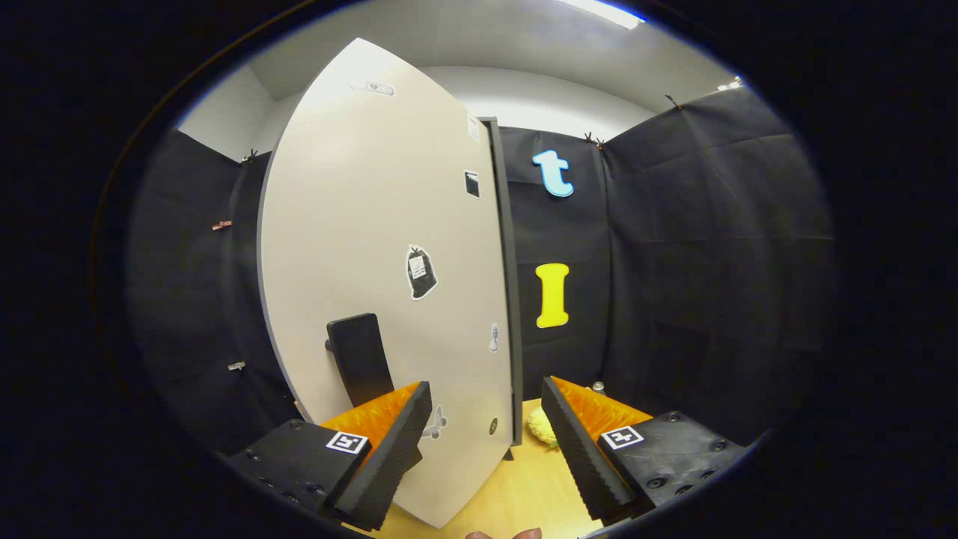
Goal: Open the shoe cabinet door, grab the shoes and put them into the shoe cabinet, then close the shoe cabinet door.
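Note:
The shoe cabinet door (389, 247), a pale panel with a few small stickers, stands close ahead of my gripper (486, 397). A black handle (361, 358) sits on the door just beyond the left finger (397, 442). The door's dark free edge (510, 299) runs down between the two fingers. The gripper is open, the right finger (576, 442) is apart from the door, and nothing is held. A small yellowish object (540, 427), partly hidden, lies on the wooden floor (516, 494) past the door's edge; I cannot tell whether it is a shoe.
Black cloth walls (711, 262) enclose the booth behind and to the right of the door. A fingertip of the person's hand (524, 534) shows below the fingers.

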